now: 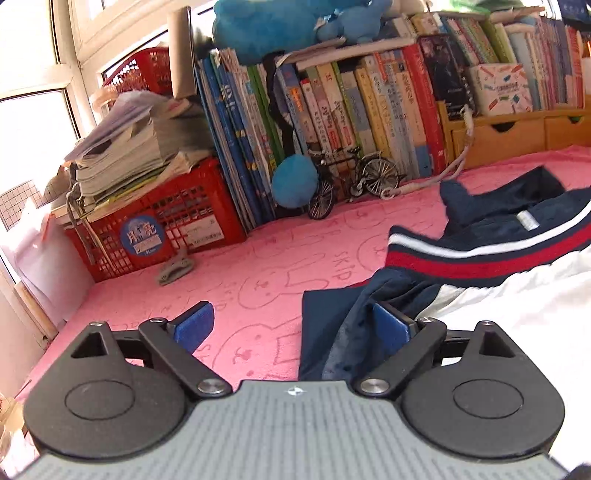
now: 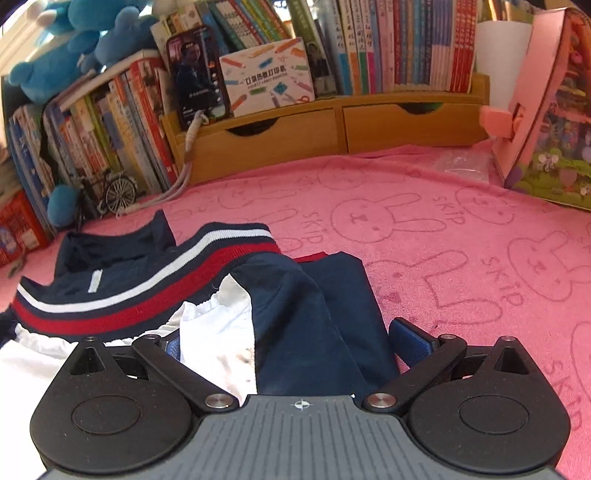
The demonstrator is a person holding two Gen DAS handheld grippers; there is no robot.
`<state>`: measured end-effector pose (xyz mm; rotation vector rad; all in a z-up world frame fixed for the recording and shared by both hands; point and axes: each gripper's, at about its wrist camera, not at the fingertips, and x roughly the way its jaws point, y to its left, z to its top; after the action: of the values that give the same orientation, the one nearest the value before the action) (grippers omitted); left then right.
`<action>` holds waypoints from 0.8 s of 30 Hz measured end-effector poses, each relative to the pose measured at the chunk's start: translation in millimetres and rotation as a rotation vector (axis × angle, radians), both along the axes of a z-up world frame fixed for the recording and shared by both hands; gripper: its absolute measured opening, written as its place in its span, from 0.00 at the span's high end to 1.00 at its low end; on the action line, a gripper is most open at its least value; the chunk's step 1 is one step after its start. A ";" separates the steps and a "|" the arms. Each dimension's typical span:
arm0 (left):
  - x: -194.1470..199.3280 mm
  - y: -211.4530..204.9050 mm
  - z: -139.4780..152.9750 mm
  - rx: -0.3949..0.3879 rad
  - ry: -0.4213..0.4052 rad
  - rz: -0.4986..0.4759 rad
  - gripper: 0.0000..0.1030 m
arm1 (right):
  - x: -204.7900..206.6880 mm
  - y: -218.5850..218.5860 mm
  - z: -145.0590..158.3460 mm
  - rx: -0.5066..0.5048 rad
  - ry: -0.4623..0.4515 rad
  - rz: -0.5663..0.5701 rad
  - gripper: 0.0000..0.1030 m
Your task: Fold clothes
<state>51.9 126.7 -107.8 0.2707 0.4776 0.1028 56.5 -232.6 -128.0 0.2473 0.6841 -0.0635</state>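
Lying on 1 pink blanket (image 2: 443, 192) — 1 jacket (image 2: 288, 295), both grippers' fingers (image 1: 194, 325) released.

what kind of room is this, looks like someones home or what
Most likely a home bedroom or study corner, perhaps a child's. A long row of upright books lines the back, blue plush toys sit on top, and a pink rabbit-print fleece blanket covers the surface under the navy, white and red-striped jacket.
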 end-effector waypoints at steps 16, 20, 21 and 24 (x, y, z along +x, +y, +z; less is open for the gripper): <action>-67.8 -40.4 -11.5 -0.154 0.020 -0.098 0.09 | -80.1 93.9 36.5 -0.332 -0.232 0.142 0.02; -44.0 -28.8 -15.8 -0.088 0.015 -0.017 0.09 | -65.0 83.0 22.9 -0.363 -0.169 0.178 0.02; -36.9 -24.0 -18.2 -0.042 0.013 0.016 0.09 | -56.8 75.7 15.2 -0.394 -0.134 0.148 0.04; -15.9 -5.7 -20.2 0.061 0.023 0.120 0.09 | -39.7 33.9 -1.6 -0.388 -0.052 0.052 0.00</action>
<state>36.0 121.0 -128.0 0.3036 0.5137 0.2319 16.8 -198.7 -129.5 -0.1413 0.6129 -0.1379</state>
